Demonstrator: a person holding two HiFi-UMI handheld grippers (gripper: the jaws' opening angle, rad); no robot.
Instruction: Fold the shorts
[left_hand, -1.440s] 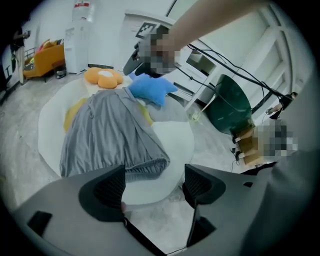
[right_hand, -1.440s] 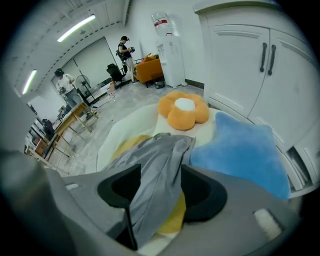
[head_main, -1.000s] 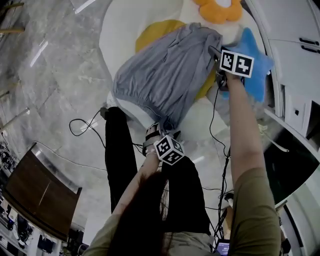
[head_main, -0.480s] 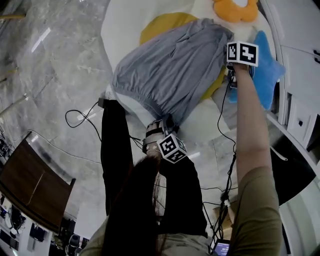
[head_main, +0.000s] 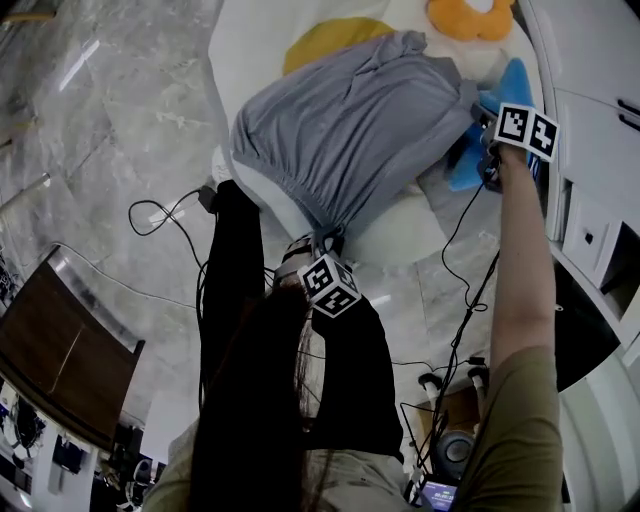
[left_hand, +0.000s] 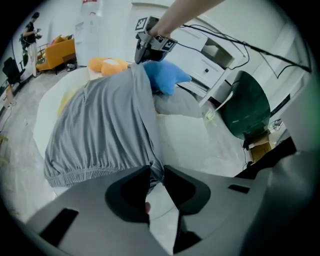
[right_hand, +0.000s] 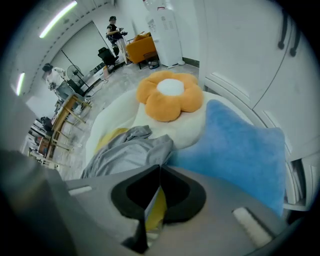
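Right claw (right_hand: 159, 170), rightward, and left claw (left_hand: 157, 171) freshly clamped on shorts (head_main: 350, 130)

short olive-green sleeves (head_main: 520, 400), black trousers (head_main: 232, 290) and long dark hair (head_main: 262, 400). a strap (head_main: 300, 260) rings the left wrist. the left gripper (left_hand: 156, 172) and the right gripper (right_hand: 159, 175) have matte grey shells, and their jaws are lined with black pads. each gripper carries a white cube (head_main: 330, 287) printed with black square markers on its faces. a thin black cable (head_main: 470, 305) trails down from the right gripper.
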